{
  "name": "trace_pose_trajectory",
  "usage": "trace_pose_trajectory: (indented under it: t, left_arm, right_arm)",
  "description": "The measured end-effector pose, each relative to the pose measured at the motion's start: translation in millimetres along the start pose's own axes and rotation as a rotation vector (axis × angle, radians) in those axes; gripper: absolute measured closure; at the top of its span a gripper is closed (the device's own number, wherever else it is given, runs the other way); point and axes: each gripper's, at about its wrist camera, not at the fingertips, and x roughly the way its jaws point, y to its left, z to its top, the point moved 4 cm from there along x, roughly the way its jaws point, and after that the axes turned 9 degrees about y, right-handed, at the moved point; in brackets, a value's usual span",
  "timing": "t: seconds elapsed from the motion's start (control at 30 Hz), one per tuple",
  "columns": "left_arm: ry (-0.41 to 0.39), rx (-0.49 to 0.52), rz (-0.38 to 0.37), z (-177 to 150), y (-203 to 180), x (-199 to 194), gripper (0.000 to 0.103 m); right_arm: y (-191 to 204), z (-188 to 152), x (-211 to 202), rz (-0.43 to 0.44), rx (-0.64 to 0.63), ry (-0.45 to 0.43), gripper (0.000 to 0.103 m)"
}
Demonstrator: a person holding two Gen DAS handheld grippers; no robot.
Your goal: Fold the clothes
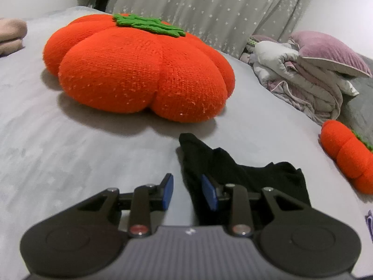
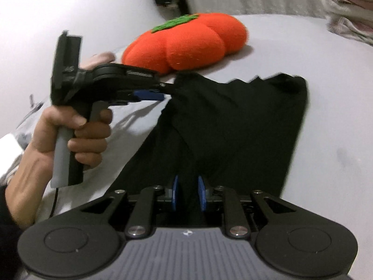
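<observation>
The black garment (image 2: 233,128) lay on the grey bed sheet (image 2: 326,93), part of it lifted and bunched into a fold that ran back between the two blue pads (image 2: 202,194) of the right gripper (image 2: 188,193). Those jaws stood narrow and were clamped on the fold, the cloth filling the gap from pad to pad. Ahead of these jaws the garment spread into a broad dark panel with a jagged far edge.

To the left of the right jaws, the left gripper (image 2: 160,91) reached the garment's near-left corner from the side, held by a hand (image 2: 77,135) wrapped round its grip. In the left wrist view the left gripper (image 1: 190,192) stood apart with bare sheet (image 1: 70,151) in the gap; the left pad (image 1: 169,192) was clear of the cloth, while the right pad (image 1: 209,192) stood against the garment's (image 1: 244,170) dark edge, and whether it touched could not be told. The jaws were not closed on anything.

Beyond the left jaws sat a large orange pumpkin cushion (image 1: 139,70) with a green stem patch (image 1: 149,24). Far right of them lay a smaller orange cushion (image 1: 349,156), and behind that a heap of bedding (image 1: 303,81) topped by a mauve pillow (image 1: 326,49). A star-patterned curtain (image 1: 209,7) hung at the back, and a folded pink cloth (image 1: 11,35) lay at the far left.
</observation>
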Motion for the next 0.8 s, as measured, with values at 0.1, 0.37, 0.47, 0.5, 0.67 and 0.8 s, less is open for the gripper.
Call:
trace_pose_trajectory:
  t: [0.1,0.37,0.47,0.5,0.67,0.8]
  left_arm:
    - [0.010,-0.034,-0.014,-11.8,4.6,-11.1,0.074]
    - [0.076,-0.033,0.013,-54.5,-6.8,-48.1,0.074]
    - [0.097,0.016,0.042,-72.6,-18.8,-70.3,0.074]
    - [0.108,0.034,0.057,-81.3,-21.8,-79.1,0.074]
    - [0.156,0.173,0.156,-130.8,-33.0,-126.2,0.073]
    - [0.139,0.195,0.162,-155.7,-21.4,-167.0,0.071]
  right_arm:
    - [4.3,-13.8,-10.1,-0.053,0.041,-0.003,0.084]
    - [19.4,-31.6,-17.9,-0.122,0.114,0.004,0.084]
    - [24.2,-36.6,-20.8,-0.139,0.129,0.003,0.084]
    - [26.0,-39.8,-19.4,-0.155,0.118,0.004,0.084]
    - [27.1,-45.2,-21.3,-0.155,0.141,-0.037,0.094]
    - [32.3,-43.7,-24.0,-0.153,0.132,-0.075,0.098]
